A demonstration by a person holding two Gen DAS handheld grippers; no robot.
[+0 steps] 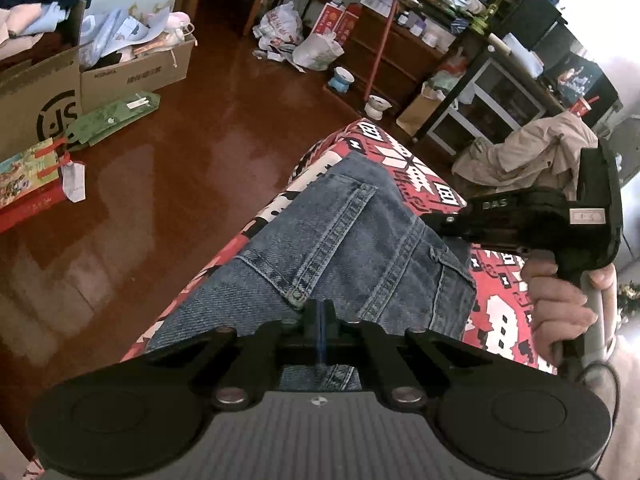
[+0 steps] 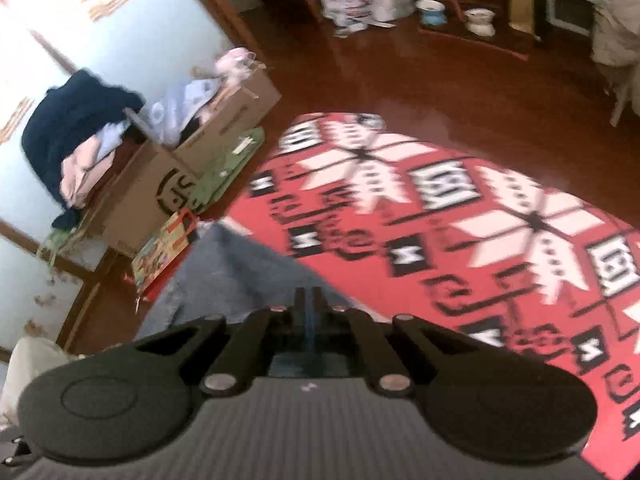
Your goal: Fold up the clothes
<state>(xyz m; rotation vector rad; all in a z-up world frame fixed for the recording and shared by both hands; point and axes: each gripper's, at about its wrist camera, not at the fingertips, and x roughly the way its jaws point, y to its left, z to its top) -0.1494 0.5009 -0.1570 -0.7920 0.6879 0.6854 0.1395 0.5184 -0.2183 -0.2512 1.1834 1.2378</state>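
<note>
Cluttered room, red-brown floor (image 1: 168, 184); red patterned blanket (image 2: 460, 216) | jeans (image 1: 340, 248) at its left edge | left gripper (image 1: 319, 316) pinched on denim; right gripper (image 2: 308, 308) likewise | left view alone shows pocket, right hand (image 1: 560, 304); right view blurred

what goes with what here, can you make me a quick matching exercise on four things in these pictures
Things:
1. jeans
2. patterned cloth
3. cardboard box
4. beige jacket

Descriptions:
A. red, white and black
B. draped beside the dark cabinet
C. blue denim, pinched by the left gripper
D. on the floor, filled with clothes

Pairs: 1-C, 2-A, 3-D, 4-B
</note>
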